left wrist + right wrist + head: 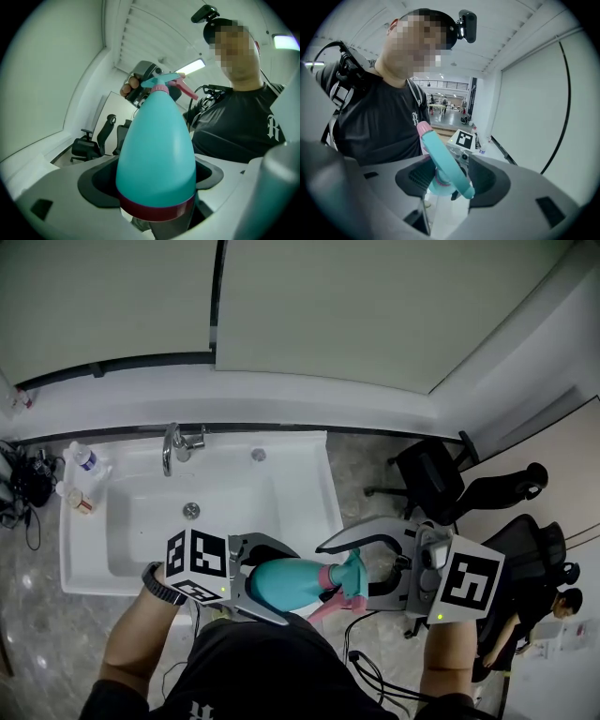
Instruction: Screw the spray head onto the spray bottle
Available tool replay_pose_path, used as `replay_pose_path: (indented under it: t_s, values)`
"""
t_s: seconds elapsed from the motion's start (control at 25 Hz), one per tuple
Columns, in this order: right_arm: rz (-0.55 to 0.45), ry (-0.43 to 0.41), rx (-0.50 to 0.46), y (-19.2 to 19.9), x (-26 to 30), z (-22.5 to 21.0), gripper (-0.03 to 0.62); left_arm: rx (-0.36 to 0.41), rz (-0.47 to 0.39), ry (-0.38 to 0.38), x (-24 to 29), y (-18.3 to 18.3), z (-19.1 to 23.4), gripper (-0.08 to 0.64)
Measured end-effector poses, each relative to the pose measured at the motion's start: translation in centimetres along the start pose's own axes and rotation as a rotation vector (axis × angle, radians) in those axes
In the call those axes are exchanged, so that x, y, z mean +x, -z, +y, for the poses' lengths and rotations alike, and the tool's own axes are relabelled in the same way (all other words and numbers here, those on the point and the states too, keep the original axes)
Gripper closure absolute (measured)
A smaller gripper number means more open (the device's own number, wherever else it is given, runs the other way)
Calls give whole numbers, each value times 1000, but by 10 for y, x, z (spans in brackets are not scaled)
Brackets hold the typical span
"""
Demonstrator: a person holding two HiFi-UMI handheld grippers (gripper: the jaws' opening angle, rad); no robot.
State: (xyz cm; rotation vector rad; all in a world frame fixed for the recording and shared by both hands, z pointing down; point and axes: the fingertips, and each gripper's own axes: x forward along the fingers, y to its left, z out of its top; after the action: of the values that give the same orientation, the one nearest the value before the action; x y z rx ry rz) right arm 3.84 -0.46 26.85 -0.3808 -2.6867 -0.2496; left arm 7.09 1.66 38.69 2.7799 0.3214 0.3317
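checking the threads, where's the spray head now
Head view, lower centre, in front of the sink: the spray head sits on the neck of the teal bottle, between the jaws of the right gripper.

teal spray bottle [286,584] lying level, teal-pink spray head [345,582] on its neck
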Motion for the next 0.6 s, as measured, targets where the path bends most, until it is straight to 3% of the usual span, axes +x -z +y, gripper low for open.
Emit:
replay_pose_path:
  t_s: [0.36,0.6]
  values:
    - [10,-25,-112,-11,26,25,374,2,3,23,-12,12,-29,123]
    - [-14,-11,-104,-25,39,38,376,4,-12,35,-21,16,-51,123]
